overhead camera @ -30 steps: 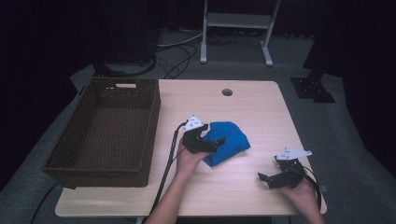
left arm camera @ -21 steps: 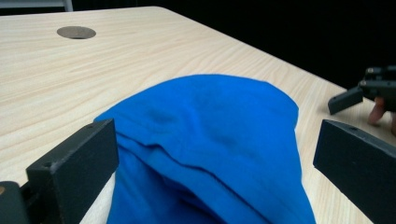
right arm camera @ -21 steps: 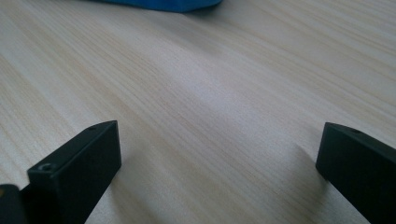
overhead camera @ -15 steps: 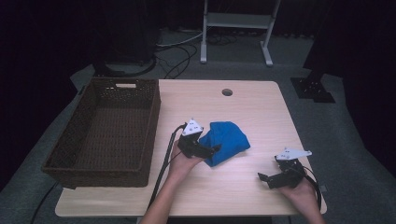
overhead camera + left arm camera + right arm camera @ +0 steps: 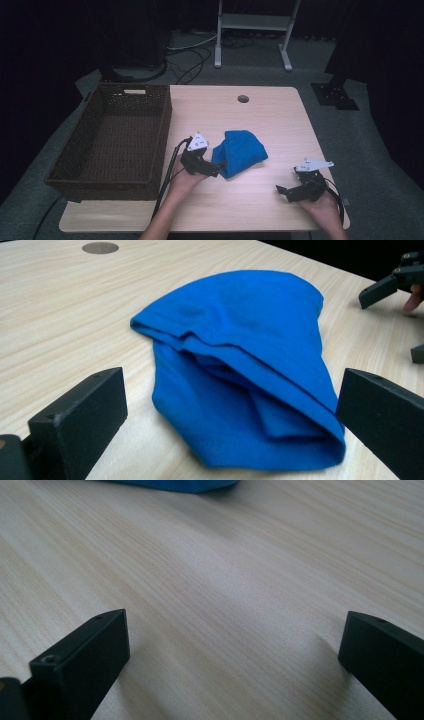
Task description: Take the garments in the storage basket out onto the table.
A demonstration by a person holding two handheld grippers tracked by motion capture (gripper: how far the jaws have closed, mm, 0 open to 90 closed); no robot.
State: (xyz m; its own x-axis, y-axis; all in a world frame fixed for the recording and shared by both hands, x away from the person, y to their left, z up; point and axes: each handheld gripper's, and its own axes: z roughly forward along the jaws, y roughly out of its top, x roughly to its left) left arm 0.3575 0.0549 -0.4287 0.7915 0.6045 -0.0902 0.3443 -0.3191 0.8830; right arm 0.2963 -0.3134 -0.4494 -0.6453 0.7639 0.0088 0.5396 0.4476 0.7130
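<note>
A folded blue cloth (image 5: pixel 241 151) lies on the wooden table (image 5: pixel 260 115), a little right of its middle. My left gripper (image 5: pixel 216 169) sits just left of the cloth at its near corner, open. In the left gripper view the cloth (image 5: pixel 240 365) lies on the table ahead of and between the two wide-apart jaws of the left gripper (image 5: pixel 232 395), not pinched. My right gripper (image 5: pixel 283 192) rests near the front right of the table, apart from the cloth, open over bare wood (image 5: pixel 235 625). The cloth's edge (image 5: pixel 170 484) shows far ahead of it.
A large dark wicker basket (image 5: pixel 150 165) stands along the table's left side, nothing visible inside. A round cable hole (image 5: pixel 243 98) is at the back middle. The other gripper (image 5: pixel 392 282) shows beyond the cloth. Cables and a metal stand (image 5: pixel 252 22) are on the floor behind.
My left gripper has drawn back toward the person and slightly left, off the cloth's near edge. The cloth and the right gripper have stayed put.
</note>
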